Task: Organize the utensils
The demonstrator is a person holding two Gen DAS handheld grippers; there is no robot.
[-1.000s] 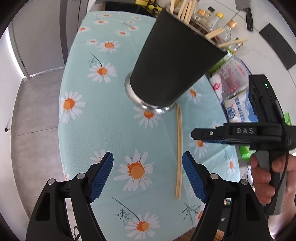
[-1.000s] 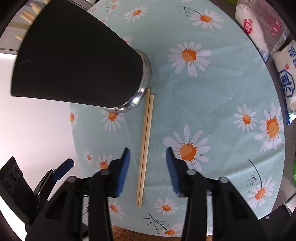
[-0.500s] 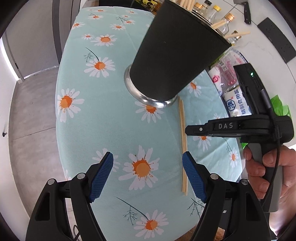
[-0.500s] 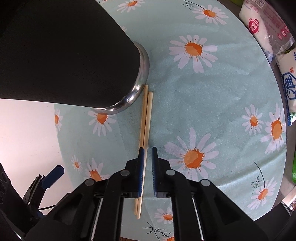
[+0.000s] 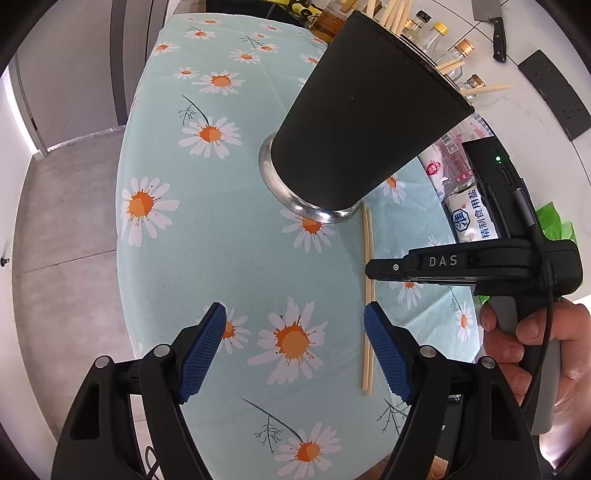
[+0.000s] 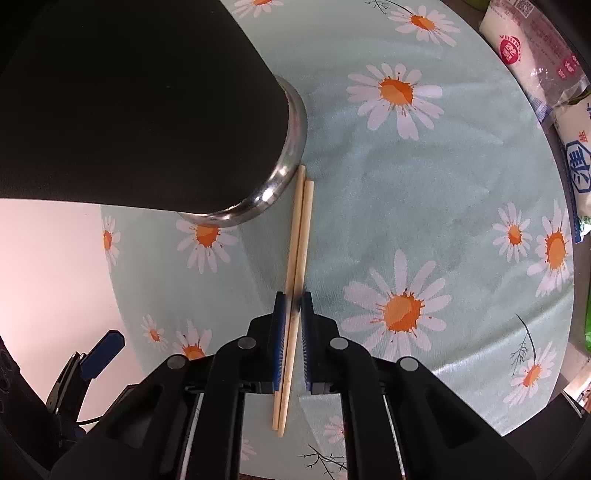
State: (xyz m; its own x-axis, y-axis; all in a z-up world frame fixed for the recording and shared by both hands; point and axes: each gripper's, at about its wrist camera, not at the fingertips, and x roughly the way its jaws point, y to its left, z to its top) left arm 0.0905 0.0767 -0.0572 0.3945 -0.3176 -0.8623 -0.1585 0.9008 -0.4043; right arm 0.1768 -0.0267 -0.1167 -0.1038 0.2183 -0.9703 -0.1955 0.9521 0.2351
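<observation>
A: Between the right gripper (image 6: 291, 306) pads, a pair of wooden chopsticks (image 6: 298, 236), clamped low on the shafts, lying flat on the daisy tablecloth (image 6: 424, 206).

B: Why there?

A: Probably to lift both at once. Far tips sit just beside the black utensil holder (image 6: 140, 110), at its steel base.

B: Left gripper (image 5: 295, 354)?

A: Jaws wide, nothing between them, hovering over the cloth beside the chopsticks; likely waiting. More chopsticks (image 5: 391, 14) stick out of the holder, so this pair likely goes in there.
</observation>
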